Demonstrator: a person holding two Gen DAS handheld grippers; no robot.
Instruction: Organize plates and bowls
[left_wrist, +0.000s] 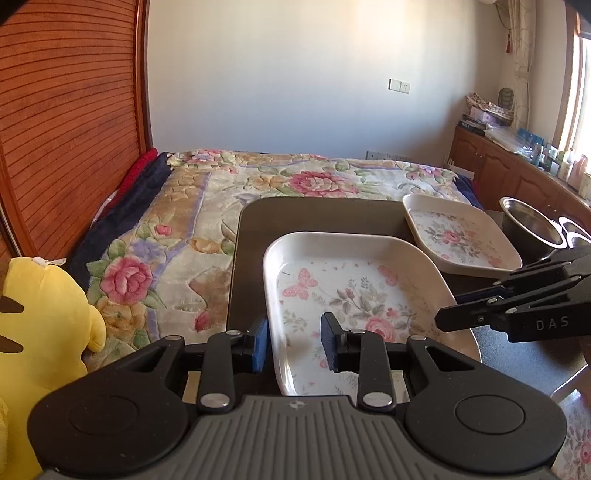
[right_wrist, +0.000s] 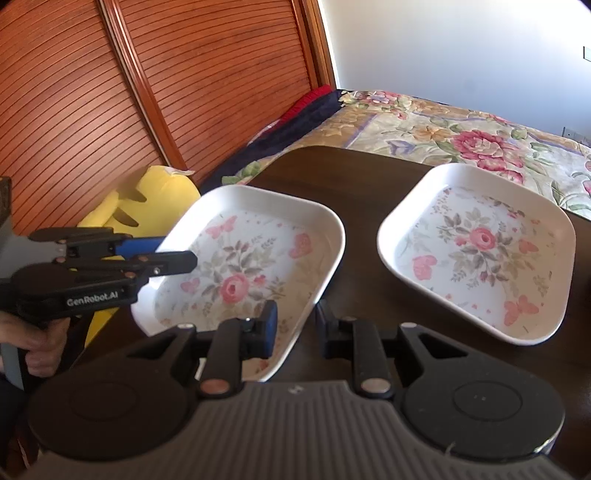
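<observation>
On the dark table (right_wrist: 369, 177), we grasp the near floral plate (left_wrist: 351, 295) with both tongs: left gripper (left_wrist: 295, 343) on its left rim, right gripper (right_wrist: 295, 328) on its right rim; second plate (right_wrist: 476, 251) lies beside.

Right claw (right_wrist: 295, 328) clamped over near rim of left floral dish (right_wrist: 255, 254); left claw (right_wrist: 173, 253) gripping its far-left edge. 2nd floral dish (right_wrist: 480, 251) lying apart on dark tabletop (right_wrist: 354, 177), bed (right_wrist: 480, 136) beyond.

Two white square plates, the near plate (right_wrist: 255, 243) and the far plate (right_wrist: 476, 251), are showing pink roses and butterflies on a dark brown table (right_wrist: 358, 177); the yellow plush (left_wrist: 48, 306) is showing black stripes.
</observation>
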